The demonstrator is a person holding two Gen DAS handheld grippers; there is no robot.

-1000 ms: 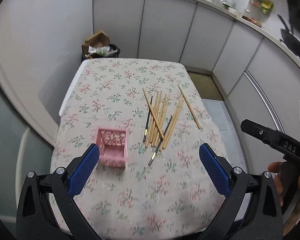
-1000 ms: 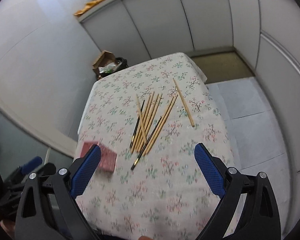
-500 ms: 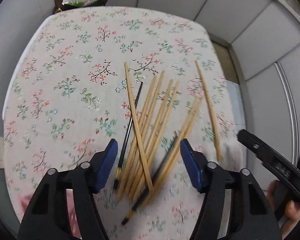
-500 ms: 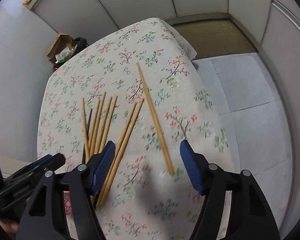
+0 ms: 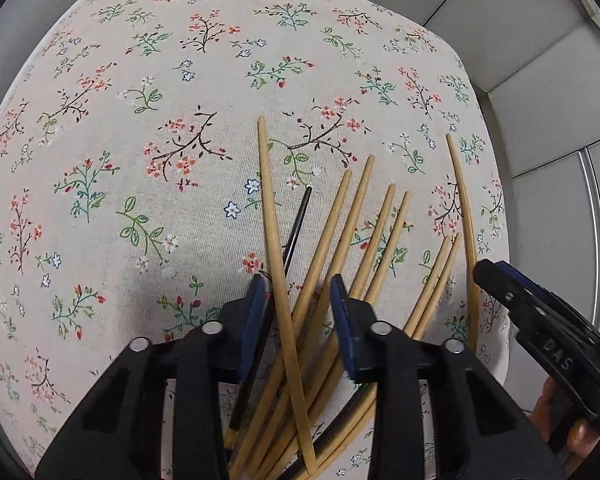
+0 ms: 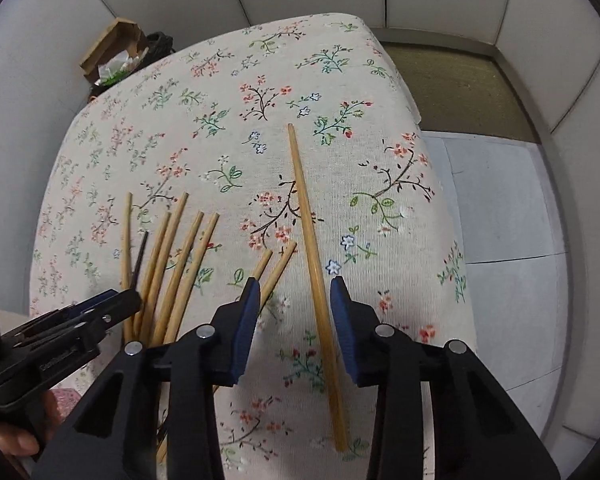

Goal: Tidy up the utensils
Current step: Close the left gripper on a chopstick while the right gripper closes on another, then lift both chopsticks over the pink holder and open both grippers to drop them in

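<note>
Left gripper (image 5: 300,292): fingers spread, straddling the crossing bamboo chopstick (image 5: 274,240) at lower centre of the left wrist view. No pinch is made. That chopstick lies across the top of the bundle of bamboo chopsticks (image 5: 340,248), its long axis running away from the fingers toward upper centre. A black chopstick (image 5: 296,224) lies just beside it, partly beneath it.

Right gripper (image 6: 294,300): fingers likewise spread, bracketing the lone bamboo chopstick (image 6: 312,248), which lies apart from the bundle on the floral desk cloth (image 6: 380,240). Its long axis runs almost straight ahead between the fingers, near end at the bottom of the frame, far end at upper centre.

Judgement: each gripper is nearer its own chopstick; closing across the short axis would serve. The left risks catching neighbouring sticks.
</note>
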